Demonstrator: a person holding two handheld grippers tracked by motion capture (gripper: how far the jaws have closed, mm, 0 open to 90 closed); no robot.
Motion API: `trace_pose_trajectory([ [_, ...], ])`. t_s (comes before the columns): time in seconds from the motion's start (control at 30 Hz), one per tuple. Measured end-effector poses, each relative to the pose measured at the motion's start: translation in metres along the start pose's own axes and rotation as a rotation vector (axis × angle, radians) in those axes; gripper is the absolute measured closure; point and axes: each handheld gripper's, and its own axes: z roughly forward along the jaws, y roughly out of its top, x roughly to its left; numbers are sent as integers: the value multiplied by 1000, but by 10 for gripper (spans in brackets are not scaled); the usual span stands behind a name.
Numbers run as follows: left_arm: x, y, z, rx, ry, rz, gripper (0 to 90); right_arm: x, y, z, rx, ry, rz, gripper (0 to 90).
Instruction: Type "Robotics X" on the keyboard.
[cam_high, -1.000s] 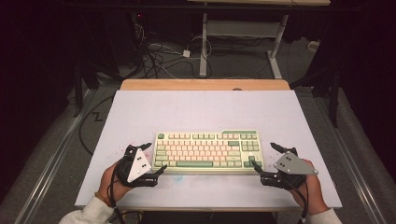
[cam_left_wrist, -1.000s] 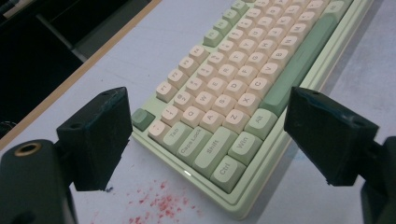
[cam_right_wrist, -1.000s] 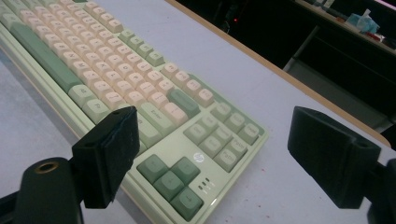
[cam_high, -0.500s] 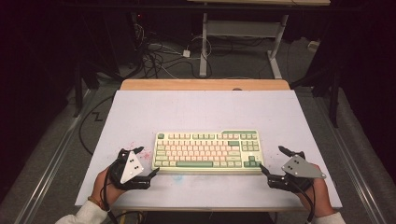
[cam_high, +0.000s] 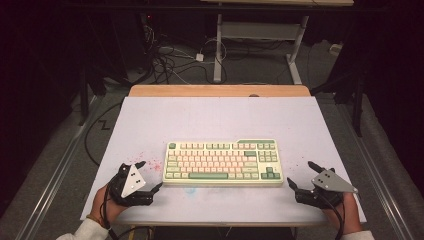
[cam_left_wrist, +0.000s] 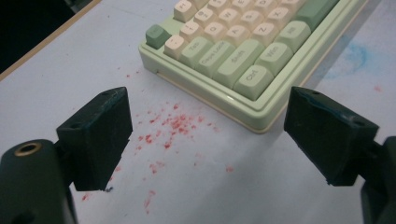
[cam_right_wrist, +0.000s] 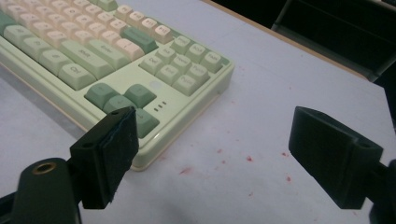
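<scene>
A pale green keyboard (cam_high: 222, 162) with cream and green keys lies flat in the middle of the white table top (cam_high: 220, 120). My left gripper (cam_high: 149, 175) stands open just off the keyboard's near left corner (cam_left_wrist: 254, 122), nothing between its jaws. To the right, my right gripper (cam_high: 303, 174) is open too, a short way from the keyboard's near right corner (cam_right_wrist: 149, 156). Each gripper is held by a hand near the table's front edge.
Red specks (cam_left_wrist: 175, 123) and a faint blue smear (cam_left_wrist: 355, 53) mark the table surface by the keyboard. A wooden strip (cam_high: 220, 90) runs along the table's far edge. Beyond it are cables (cam_high: 170, 60) and a metal stand (cam_high: 260, 35) on the floor.
Both grippers have drawn back from the keyboard's ends, the left one outward to the left and the right one outward to the right. The keyboard has stayed in place.
</scene>
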Motion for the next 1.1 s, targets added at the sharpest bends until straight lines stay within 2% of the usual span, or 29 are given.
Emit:
trace_pose_trajectory([
  [0.1,0,-1,1,6,-1,-5,146,0,-2,2,9,4,-1,166],
  [0.4,0,-2,-1,-14,-3,-1,146,2,3,2,-15,9,-19,166],
  [0.6,-1,-2,-4,-31,-5,1,146,6,5,3,-12,17,-32,165],
  [1.1,-4,-1,1,-11,-18,15,146,7,5,4,-12,26,-36,165],
])
